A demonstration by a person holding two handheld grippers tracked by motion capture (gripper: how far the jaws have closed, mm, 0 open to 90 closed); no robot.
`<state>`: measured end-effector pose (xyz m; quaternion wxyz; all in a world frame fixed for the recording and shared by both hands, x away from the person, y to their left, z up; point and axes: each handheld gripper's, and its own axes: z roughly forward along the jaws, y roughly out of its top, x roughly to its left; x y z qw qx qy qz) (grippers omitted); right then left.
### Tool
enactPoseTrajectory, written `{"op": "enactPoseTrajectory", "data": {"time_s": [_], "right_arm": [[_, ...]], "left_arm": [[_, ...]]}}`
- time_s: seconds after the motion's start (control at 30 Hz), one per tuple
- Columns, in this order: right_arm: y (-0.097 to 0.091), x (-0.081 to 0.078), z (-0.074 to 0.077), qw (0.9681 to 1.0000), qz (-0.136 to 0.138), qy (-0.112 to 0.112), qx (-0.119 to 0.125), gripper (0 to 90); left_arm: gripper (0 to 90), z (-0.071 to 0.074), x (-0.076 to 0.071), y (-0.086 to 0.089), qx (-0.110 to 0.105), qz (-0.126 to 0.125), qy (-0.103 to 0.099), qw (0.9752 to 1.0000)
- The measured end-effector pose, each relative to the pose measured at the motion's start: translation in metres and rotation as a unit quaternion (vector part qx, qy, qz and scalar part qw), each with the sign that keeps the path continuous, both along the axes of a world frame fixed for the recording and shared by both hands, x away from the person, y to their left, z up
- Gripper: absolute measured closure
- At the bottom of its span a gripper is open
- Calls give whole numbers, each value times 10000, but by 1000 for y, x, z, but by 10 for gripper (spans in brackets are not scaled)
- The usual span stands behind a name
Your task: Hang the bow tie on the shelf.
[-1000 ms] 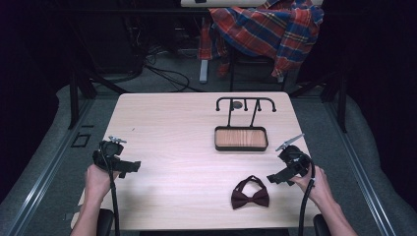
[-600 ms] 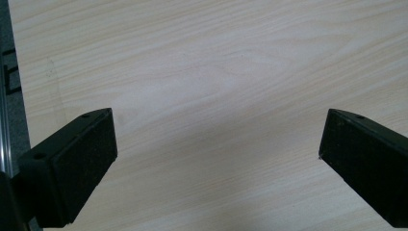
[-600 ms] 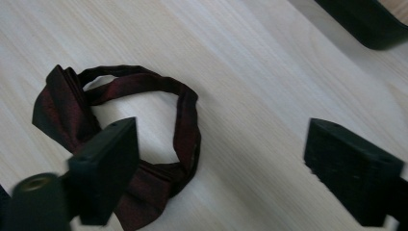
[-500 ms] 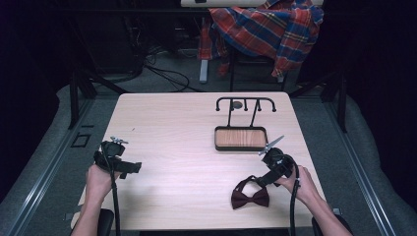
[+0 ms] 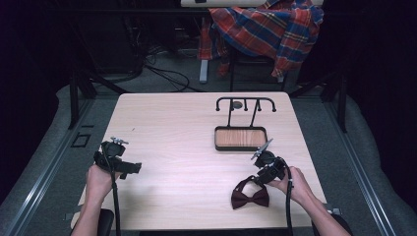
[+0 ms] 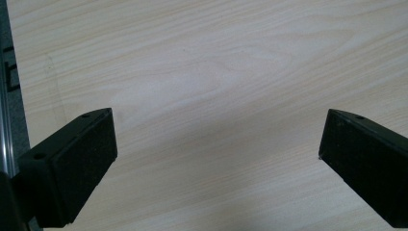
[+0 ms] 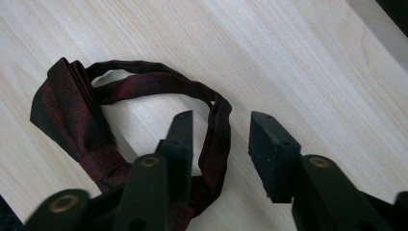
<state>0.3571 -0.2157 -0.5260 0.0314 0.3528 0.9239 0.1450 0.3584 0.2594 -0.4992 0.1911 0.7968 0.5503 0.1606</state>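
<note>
Dark red satin bow tie (image 5: 251,195) with its neck band looped behind it lies flat on the light wooden table (image 5: 172,128), near your front edge at the right side. Your right gripper (image 7: 220,144) has just been closing its jaws; the band runs between them, but a gap remains on both sides, so nothing is gripped yet. I judge the work is at its beginning: the reach is done, while the pinch, the lift and the carrying are left. The bow tie probably goes to the black metal hanger stand with a wooden tray base (image 5: 241,137), which stands near, further from you, and has nothing on it. Your left gripper (image 6: 216,159) hovers over bare wood at the left side, jaws wide apart and holding nothing. Behind the table, a red and blue checked shirt (image 5: 268,27) hangs. I can read no brand, label or writing anywhere.
</note>
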Motion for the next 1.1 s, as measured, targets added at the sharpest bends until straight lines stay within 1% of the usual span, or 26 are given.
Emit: {"op": "enactPoseTrajectory", "data": {"time_s": [0.03,0.1,0.17,0.23,0.27,0.3,0.33,0.37,0.4,0.43,0.47,0.5,0.53,0.6,0.67,0.83,0.97,1.03,1.07,1.1], "right_arm": [[1,0,-2,10000,20,36,-20,674],[2,0,-2,9999,44,34,-159,691],[3,0,-5,9999,33,61,-113,701],[5,0,-6,9996,94,54,-245,718],[6,-1,-7,9997,68,74,-202,725],[7,-1,-8,9994,124,72,-304,735],[7,-1,-8,9994,124,72,-304,735],[9,0,-10,9991,176,69,-387,758],[9,0,-10,9991,176,69,-387,758],[11,-1,-11,9987,212,69,-450,793],[12,-2,-13,9989,198,37,-428,814],[12,-2,-12,9985,241,52,-498,833],[12,-2,-12,9985,241,52,-498,833],[12,-2,-13,9981,272,44,-544,863],[11,-2,-13,9978,280,38,-593,872],[11,-2,-14,9979,284,65,-576,865],[11,-2,-16,9972,318,86,-666,878],[11,-2,-16,9974,315,96,-646,886],[11,-3,-15,9975,320,82,-628,888],[11,-3,-14,9972,334,21,-663,890]], "left_arm": [[0,0,0,-1,7,-10,-1,10000],[0,-1,0,-2,8,-21,7,10000],[0,-1,0,-2,13,-19,3,10000],[0,-1,0,-2,35,-25,12,10000],[0,-1,0,-2,40,-28,26,10000],[0,-1,0,-2,43,-24,24,10000],[0,-1,0,-2,43,-24,24,10000],[0,0,0,-2,43,-25,24,10000],[0,0,0,-2,43,-25,24,10000],[0,0,0,-3,39,-10,15,10000],[0,0,0,-3,39,-10,15,10000],[0,0,0,-3,59,-21,3,10000],[0,0,0,-3,59,-21,3,10000],[0,-1,0,-3,72,-2,8,10000],[0,-1,0,-3,93,-9,7,10000],[0,-1,0,-4,102,-20,21,9999],[0,-1,0,-3,106,-16,22,9999],[0,-1,0,-3,98,-3,15,10000],[0,-1,0,-3,98,-3,15,10000],[0,-1,-1,-3,101,5,7,9999]]}}
